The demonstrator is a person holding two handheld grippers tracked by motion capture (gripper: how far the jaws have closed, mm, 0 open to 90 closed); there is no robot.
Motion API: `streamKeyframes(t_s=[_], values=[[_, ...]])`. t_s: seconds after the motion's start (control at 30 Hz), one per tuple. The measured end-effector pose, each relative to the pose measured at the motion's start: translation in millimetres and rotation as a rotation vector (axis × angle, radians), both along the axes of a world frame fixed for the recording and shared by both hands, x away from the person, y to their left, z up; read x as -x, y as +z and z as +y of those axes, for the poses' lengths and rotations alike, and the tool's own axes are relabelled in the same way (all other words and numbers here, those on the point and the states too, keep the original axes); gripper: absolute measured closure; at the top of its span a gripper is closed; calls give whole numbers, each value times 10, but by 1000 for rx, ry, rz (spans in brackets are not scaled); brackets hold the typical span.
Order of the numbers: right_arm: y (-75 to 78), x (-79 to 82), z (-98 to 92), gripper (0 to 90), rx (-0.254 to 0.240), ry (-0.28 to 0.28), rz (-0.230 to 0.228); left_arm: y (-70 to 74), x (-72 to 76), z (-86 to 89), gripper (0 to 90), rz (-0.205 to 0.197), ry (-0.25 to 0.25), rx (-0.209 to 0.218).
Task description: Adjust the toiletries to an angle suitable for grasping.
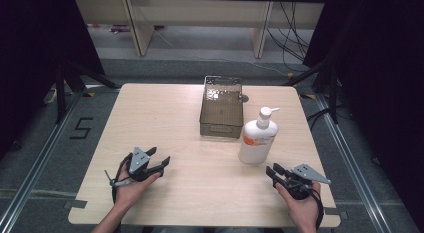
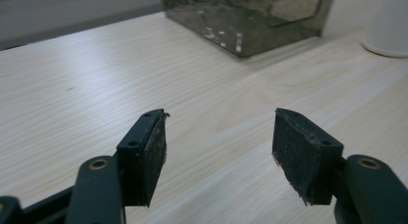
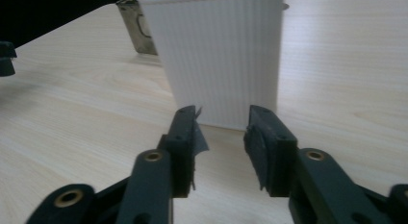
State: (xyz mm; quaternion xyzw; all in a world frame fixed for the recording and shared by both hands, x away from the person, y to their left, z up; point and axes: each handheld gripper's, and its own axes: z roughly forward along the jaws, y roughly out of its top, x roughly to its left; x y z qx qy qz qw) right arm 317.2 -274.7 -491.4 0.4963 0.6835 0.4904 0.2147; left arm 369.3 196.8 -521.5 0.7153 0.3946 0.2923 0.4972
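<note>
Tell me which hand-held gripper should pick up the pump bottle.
Probably right: the right hand-held gripper sits open just before the pump bottle, aimed at its base. The left hand-held gripper is farther off.

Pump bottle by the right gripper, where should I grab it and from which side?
Grip the pump bottle across its ribbed lower body, coming level from the near side with the right gripper. It stands upright, and the body looks wider than the present gap between the fingers, so open wider first.

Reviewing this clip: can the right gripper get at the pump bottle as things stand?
Probably yes. The right gripper sits just short of the bottle, jaws apart and aimed at its base, with only bare table between. The jaw gap looks narrower than the bottle, so it may need opening wider.
</note>
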Motion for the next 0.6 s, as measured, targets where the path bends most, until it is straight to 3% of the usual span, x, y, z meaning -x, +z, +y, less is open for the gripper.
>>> streamKeyframes(t_s=[0.1,0.13,0.17,0.2,0.27,0.3,0.33,0.4,0.43,0.5,0.57,0.6], values=[[50,2,95,822,48,33,-40,-4,19,44,351,-20,25,23],[67,14,171,870,19,22,-34,-5,31,60,353,-31,37,38],[81,-2,176,888,49,33,-61,-4,37,62,357,-37,35,36],[105,-2,236,900,22,36,-59,-4,42,62,362,-41,35,33],[135,-45,297,900,29,46,-97,-5,50,56,366,-48,36,30],[168,-33,342,900,30,31,-82,-4,52,54,368,-50,36,26],[185,-67,358,900,49,48,-117,-5,53,51,368,-49,35,26],[224,-67,428,900,38,43,-96,-4,51,55,367,-49,36,26],[228,-98,433,900,53,57,-126,-9,44,57,367,-53,34,39],[240,-108,477,900,32,62,-123,-4,46,71,365,-41,41,43],[266,-113,475,900,48,44,-159,-5,43,78,364,-38,50,48],[282,-107,487,900,29,30,-161,-5,43,77,364,-37,51,48]])
